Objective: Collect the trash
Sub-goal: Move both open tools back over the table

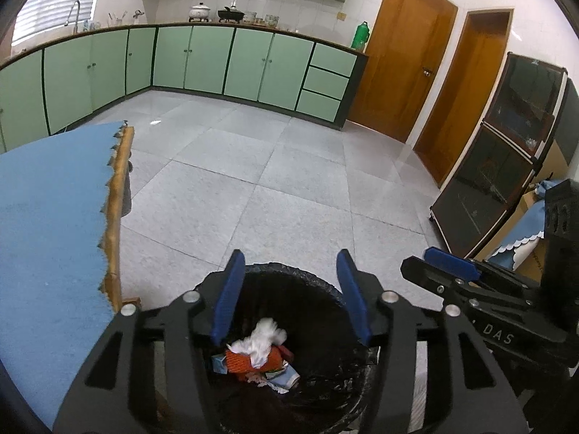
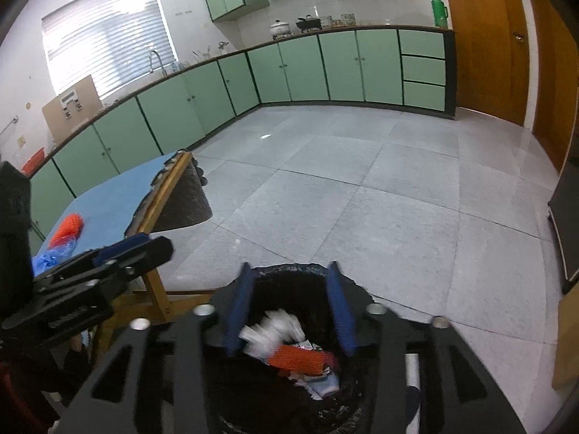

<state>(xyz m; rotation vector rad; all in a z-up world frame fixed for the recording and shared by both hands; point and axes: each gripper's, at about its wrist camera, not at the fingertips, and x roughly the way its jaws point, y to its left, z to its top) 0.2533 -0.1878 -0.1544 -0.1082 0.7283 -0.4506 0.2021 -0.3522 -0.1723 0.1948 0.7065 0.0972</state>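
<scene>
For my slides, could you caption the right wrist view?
Open right gripper above the black bin holding white tissue and orange netting.

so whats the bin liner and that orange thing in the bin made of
Bin liner: thin black plastic film, going by its glossy, crinkled wrinkles. Orange thing: looks like foam or plastic netting, matte with a gridded mesh texture; blur leaves it uncertain.

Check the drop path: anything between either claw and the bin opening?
Nothing visible. Both the left claw and right claw hang open directly over the black-lined bin; white tissue and orange mesh already lie inside. Orange mesh piece remains on the blue table.
</scene>
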